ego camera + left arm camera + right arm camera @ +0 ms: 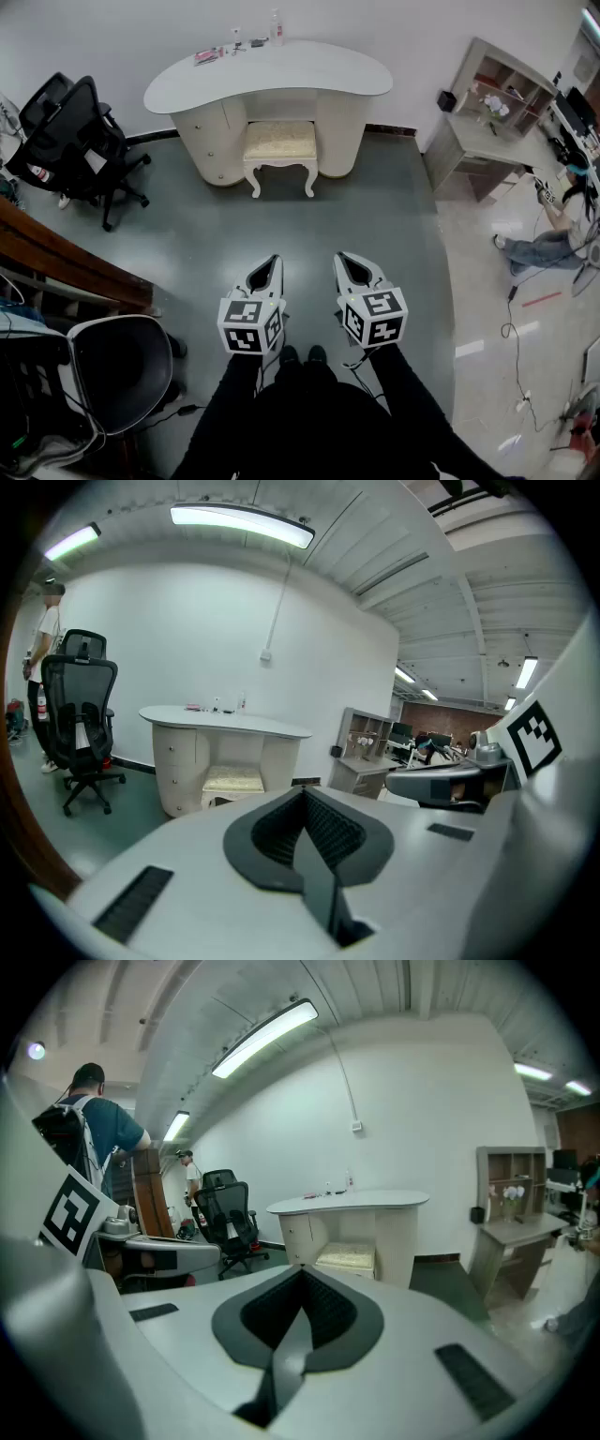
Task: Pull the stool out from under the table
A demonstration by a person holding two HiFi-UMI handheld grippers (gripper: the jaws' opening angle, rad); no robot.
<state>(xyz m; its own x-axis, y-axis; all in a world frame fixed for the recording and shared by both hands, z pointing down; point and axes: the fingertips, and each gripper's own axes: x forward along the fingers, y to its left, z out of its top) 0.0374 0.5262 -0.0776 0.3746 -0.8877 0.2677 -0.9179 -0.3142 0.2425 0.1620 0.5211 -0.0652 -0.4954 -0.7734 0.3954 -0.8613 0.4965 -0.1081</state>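
A cream stool (280,142) with a padded seat and curved legs stands half tucked under a white kidney-shaped table (272,73) against the far wall. It also shows in the left gripper view as the stool (232,782) under the table (225,721), and in the right gripper view as the stool (346,1256) under the table (349,1204). My left gripper (264,272) and right gripper (352,269) hang side by side well short of the stool, over the green floor. Both are shut with nothing between their jaws.
A black office chair (80,141) stands left of the table. A grey bucket chair (122,370) and a wooden bench (66,258) sit at my near left. A low shelf unit (492,117) is at the right, with a seated person (553,234) and floor cables (511,328) beyond.
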